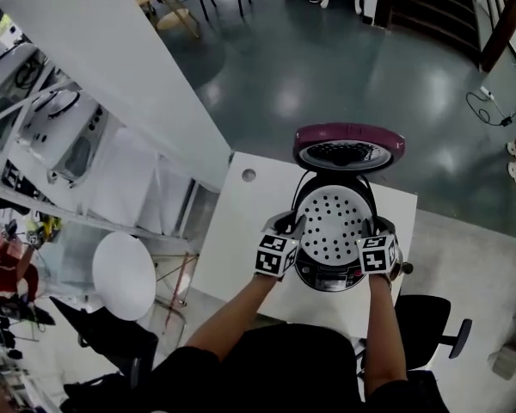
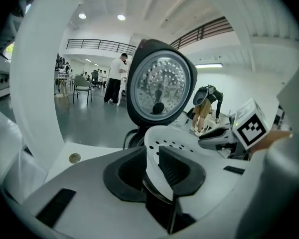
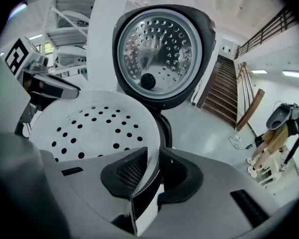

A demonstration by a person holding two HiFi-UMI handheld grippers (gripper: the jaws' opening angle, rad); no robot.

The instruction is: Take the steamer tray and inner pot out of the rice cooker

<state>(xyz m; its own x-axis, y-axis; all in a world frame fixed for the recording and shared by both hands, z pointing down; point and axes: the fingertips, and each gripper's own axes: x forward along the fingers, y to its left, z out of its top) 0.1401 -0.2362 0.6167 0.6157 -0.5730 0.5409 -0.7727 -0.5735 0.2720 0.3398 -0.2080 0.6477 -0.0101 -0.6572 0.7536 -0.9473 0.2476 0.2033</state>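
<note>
Two grips, one per side. The left gripper (image 2: 152, 166) has its jaws closed on the left rim of the steamer tray (image 1: 331, 222), with the rim wall pinched between the ribbed pads. The right gripper (image 3: 153, 169) is clamped the same way on the opposite rim. The tray sits at the mouth of the rice cooker (image 1: 331, 275), roughly level, above the white table (image 1: 241, 231). Whether it has cleared the body I cannot tell. Behind it the lid (image 1: 348, 144) stands open. I cannot see the inner pot under the tray; it is presumably seated in the cooker.

Handling, judged:
- The tray looks like thin white moulded plastic with a perforated floor and a shallow wall.
- It should be light and fairly stiff, though the thin rim may flex under a pinch.
- The surface is smooth, so it is likely slippery if damp. It does not look fragile.
- A hold on opposite rims seems right, since it keeps the tray level.
- The pot is probably metal, heavier and smooth-walled. Its rim is the only obvious hold, again from two sides.

Writing: no brand or label is legible on the cooker, lid or tray. The front panel is too small to read. The only print is the black-and-white square markers on the gripper cubes.
</note>
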